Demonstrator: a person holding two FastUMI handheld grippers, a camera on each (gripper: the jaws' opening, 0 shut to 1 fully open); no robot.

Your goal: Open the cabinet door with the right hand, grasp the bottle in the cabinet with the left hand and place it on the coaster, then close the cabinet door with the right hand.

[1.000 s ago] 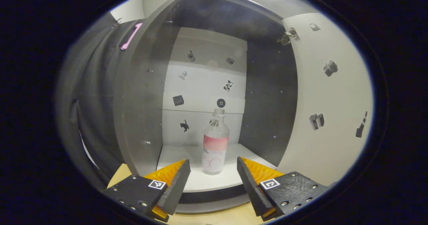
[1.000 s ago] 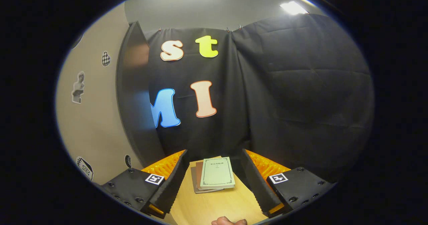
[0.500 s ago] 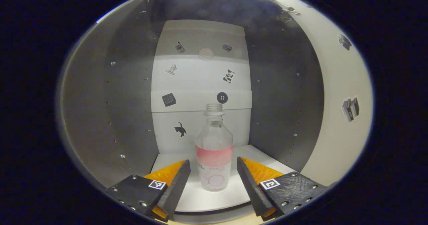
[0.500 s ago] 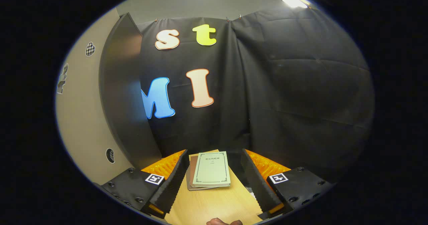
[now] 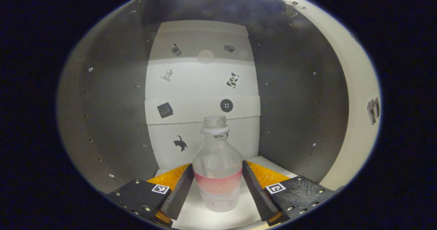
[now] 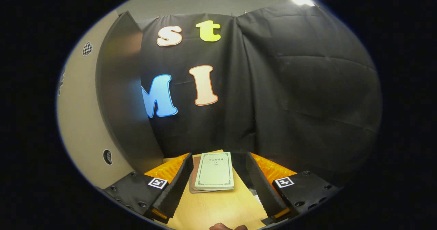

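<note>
Inside the cabinet: dark side walls flank the left tongs, the bottle stands upright between their fingers, open shelf behind it | Right tongs: spread over bare surface, books lie ahead, open cabinet door at their left

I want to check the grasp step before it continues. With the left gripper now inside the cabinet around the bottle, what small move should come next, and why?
Probably close the left gripper on the bottle. The bottle stands upright on the cabinet shelf between the two open fingers, at the height of its pink label, so no further reach seems needed. Whether the fingers already touch it is hard to tell.
</note>
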